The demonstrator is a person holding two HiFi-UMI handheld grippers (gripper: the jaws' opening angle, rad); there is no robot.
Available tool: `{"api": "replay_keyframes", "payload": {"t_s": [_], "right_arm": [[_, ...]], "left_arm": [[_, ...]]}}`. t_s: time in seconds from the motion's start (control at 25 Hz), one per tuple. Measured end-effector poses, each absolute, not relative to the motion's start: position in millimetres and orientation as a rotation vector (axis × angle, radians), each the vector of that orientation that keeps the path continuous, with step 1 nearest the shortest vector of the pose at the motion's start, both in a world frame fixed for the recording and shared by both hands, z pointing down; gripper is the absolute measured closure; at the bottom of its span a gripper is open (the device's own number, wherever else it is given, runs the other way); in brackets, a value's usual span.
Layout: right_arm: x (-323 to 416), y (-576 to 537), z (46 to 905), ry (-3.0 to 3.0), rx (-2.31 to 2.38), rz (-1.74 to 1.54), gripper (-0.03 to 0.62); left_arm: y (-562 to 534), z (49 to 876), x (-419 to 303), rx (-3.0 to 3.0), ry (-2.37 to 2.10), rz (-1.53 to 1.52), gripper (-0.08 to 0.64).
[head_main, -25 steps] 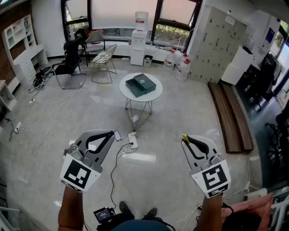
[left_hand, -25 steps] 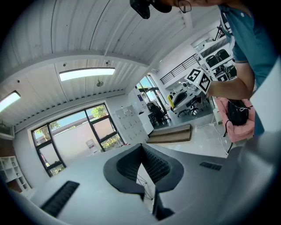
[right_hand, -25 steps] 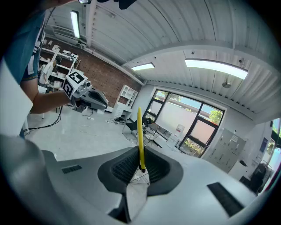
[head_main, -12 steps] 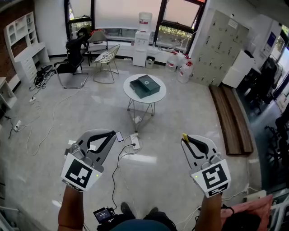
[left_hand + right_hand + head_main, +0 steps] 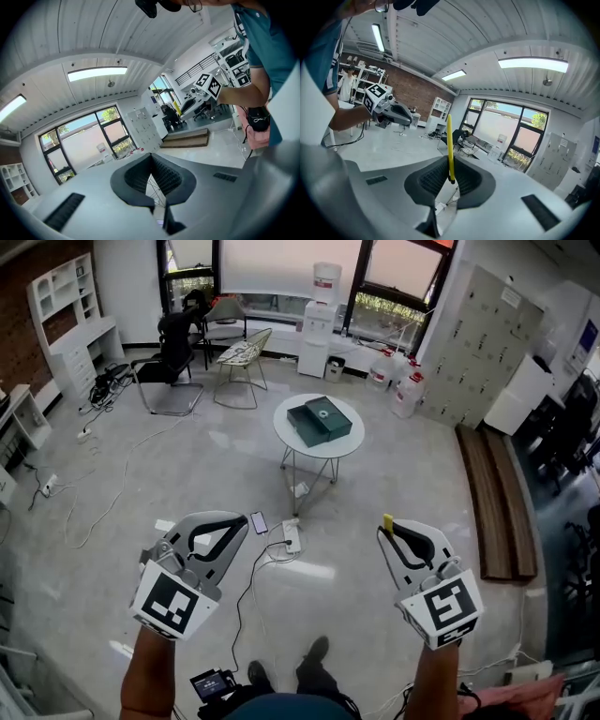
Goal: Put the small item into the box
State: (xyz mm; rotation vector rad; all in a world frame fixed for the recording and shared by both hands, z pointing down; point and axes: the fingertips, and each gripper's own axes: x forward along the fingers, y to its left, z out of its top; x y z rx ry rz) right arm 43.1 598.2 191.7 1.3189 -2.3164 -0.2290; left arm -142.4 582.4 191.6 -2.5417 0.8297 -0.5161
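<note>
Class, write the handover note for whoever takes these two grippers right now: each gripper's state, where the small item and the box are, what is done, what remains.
Left gripper: jaws together, nothing between them.
Right gripper: shut on the thin yellow stick, which stands up out of the jaws.
Dark green box: on the round white table ahead across the floor, far from both grippers.
Done: the stick is in hand.
Left: walk to the table, put the stick in the box, let go. From here I cannot tell if the box is open.
</note>
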Motion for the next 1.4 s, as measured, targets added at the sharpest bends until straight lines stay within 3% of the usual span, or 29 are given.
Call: {"api": "replay_keyframes", "payload": {"t_s": [0.84,1.4], "right_arm": [[250,419,197,-2.460,1.143,-0.282,0.529],[316,363,236,-2.387,1.285,-0.216,0.529]], "left_arm": [[437,197,73,-2.475,0.999,-0.626,0.543],[351,228,132,-2.508,0.867,-0.593,0.542]]}}
